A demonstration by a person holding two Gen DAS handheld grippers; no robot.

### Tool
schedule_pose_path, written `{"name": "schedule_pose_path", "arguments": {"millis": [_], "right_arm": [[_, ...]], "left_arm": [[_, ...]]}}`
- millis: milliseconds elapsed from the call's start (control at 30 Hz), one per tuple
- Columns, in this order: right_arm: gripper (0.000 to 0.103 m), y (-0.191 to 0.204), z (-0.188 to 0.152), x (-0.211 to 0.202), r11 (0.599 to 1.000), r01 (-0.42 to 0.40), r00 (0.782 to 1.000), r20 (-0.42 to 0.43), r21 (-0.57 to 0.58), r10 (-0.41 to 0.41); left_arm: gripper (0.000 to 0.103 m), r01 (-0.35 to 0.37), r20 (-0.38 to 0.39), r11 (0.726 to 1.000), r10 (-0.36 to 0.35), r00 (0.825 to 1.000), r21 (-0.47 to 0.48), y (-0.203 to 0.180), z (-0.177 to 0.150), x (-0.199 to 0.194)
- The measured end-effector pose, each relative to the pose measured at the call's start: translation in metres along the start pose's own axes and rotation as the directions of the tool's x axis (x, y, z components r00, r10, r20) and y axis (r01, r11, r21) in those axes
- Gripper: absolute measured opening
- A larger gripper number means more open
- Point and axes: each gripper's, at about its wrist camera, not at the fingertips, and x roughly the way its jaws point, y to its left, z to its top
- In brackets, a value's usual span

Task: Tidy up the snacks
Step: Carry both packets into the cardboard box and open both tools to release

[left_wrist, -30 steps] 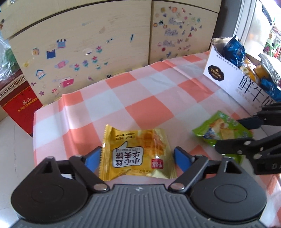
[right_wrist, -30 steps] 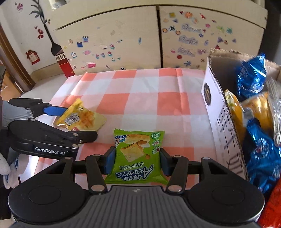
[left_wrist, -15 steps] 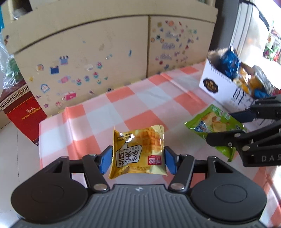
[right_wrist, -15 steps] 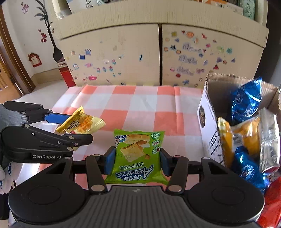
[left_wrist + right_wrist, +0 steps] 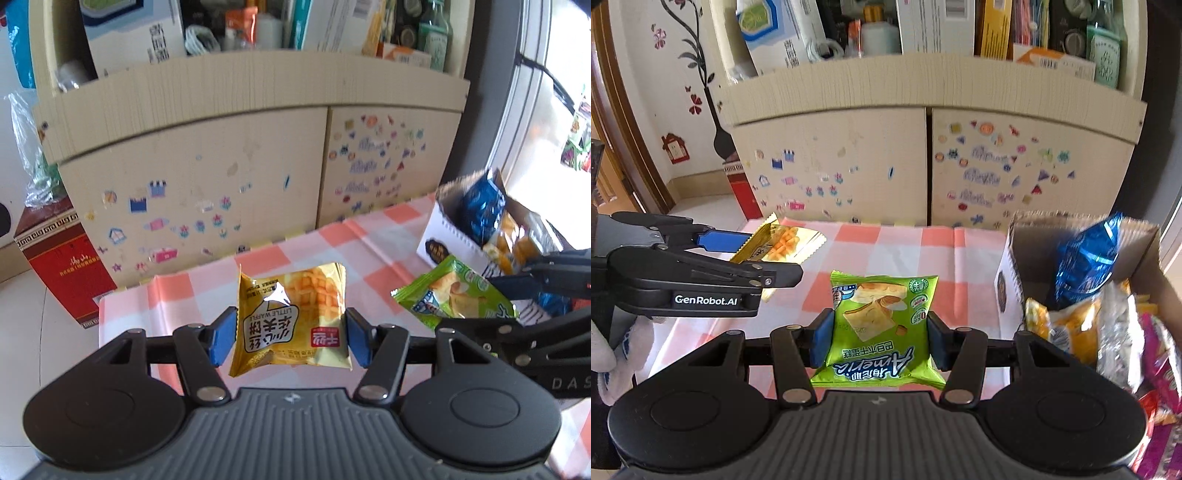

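A beige cabinet (image 5: 923, 166) covered in small colourful stickers. Above it, a cluttered shelf (image 5: 923, 33). Left of it, a red box (image 5: 70, 269). Before it, a checked tabletop (image 5: 905, 247).

Glossy foil packets (image 5: 291, 317) (cardboard box (image 5: 1082, 236)).

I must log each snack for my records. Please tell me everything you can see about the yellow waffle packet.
The yellow waffle packet is a small, glossy, pillow-shaped plastic pouch with crimped ends, sealed and slightly creased. Its front shows a golden waffle picture, a white label with "LITTLE WAFFLE" and Chinese characters, and a small red mark, all upside down to the camera. The left gripper is shut on its two side edges with blue pads, holding it in the air above the checked tablecloth. Nothing else touches it.
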Motion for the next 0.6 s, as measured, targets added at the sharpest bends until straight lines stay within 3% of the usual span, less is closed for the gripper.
{"name": "schedule_pose_path", "arguments": {"millis": [333, 600], "right_arm": [[0.058, -0.015, 0.012, -0.03, 1.0, 0.021, 0.996, 0.083, 0.018, -0.023], [0.058, -0.043, 0.02, -0.066, 0.994, 0.079, 0.984, 0.153, 0.08, -0.09]], "left_arm": [[0.06, 0.019, 0.078, 0.999, -0.015, 0.997, -0.043, -0.017, 0.024, -0.008], [0.06, 0.062, 0.139, 0.996, -0.052, 0.989, -0.071, -0.045, 0.041, -0.01]]}}
